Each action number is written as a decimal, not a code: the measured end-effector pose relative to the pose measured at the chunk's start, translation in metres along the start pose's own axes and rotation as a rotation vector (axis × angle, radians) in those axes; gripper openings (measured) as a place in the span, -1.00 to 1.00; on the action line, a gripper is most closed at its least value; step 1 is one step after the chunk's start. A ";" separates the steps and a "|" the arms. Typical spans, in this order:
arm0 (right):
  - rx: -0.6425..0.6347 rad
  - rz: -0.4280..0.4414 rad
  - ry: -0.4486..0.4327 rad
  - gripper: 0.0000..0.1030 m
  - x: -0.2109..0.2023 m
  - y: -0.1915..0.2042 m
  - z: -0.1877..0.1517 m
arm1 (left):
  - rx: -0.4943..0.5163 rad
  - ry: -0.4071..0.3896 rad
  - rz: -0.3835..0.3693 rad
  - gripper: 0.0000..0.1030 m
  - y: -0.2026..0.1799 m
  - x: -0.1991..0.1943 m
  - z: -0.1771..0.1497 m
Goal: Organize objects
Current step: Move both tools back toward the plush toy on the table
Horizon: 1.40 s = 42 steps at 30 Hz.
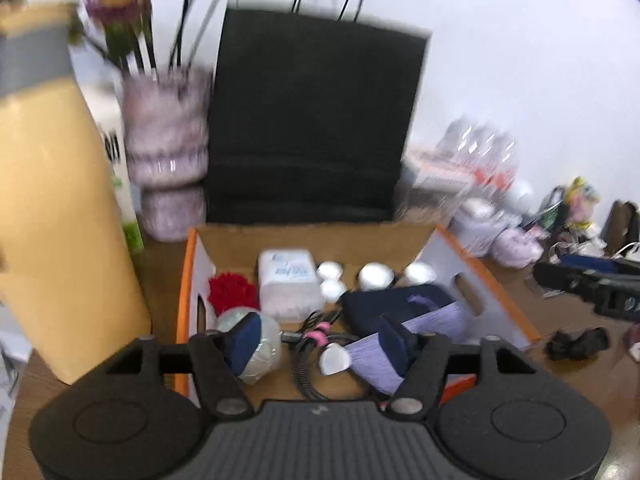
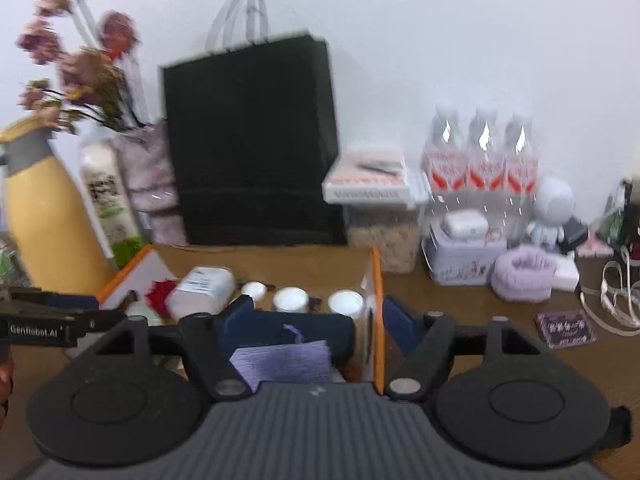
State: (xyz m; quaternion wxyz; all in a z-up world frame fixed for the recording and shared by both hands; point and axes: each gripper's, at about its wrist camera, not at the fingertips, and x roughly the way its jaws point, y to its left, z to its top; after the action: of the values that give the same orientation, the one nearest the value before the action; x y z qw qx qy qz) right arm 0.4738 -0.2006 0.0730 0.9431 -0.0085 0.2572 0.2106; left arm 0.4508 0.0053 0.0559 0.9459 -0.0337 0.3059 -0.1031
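Behind the wooden counter (image 2: 460,312) stands a white wall, with a black paper bag (image 1: 316,120) at 12 o'clock. We see the orange-edged cardboard box (image 1: 480,276) just before it, collecting the small things: 3 white lids, a tissue pack (image 1: 288,284), a dark blue pouch (image 1: 400,300). Our left gripper (image 1: 320,340) hangs tilted over the box, fingers open and empty; our right gripper (image 2: 316,320) likewise, at the box's 3 o'clock wall.

An open cardboard box (image 1: 456,268) with orange edges sits on the table. Inside lie a red pom-pom (image 1: 230,294), a tissue pack (image 1: 288,282), white lids (image 1: 374,276), a navy pouch (image 1: 394,300), lilac paper (image 1: 424,322) and a coiled cable (image 1: 306,354).
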 end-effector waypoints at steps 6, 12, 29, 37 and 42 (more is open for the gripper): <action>-0.068 0.080 -0.062 0.73 -0.085 0.037 -0.035 | 0.022 -0.103 -0.139 0.62 -0.023 -0.096 -0.044; -0.127 0.104 -0.084 0.96 -0.174 0.070 -0.098 | -0.002 -0.145 -0.090 0.72 -0.036 -0.181 -0.112; -0.100 0.030 -0.042 1.00 -0.285 0.080 -0.190 | -0.036 -0.106 0.116 0.80 -0.045 -0.257 -0.226; -0.192 -0.004 -0.028 1.00 -0.263 0.092 -0.192 | -0.033 -0.053 0.074 0.80 -0.046 -0.218 -0.229; -0.163 -0.016 -0.033 1.00 -0.221 0.081 -0.178 | 0.008 -0.026 0.053 0.80 -0.050 -0.177 -0.216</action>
State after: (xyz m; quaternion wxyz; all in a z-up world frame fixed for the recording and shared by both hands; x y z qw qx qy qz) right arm 0.1830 -0.2358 0.0338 0.9450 -0.0838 0.2236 0.2235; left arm 0.1760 -0.0053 -0.0118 0.9523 -0.0231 0.2938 -0.0790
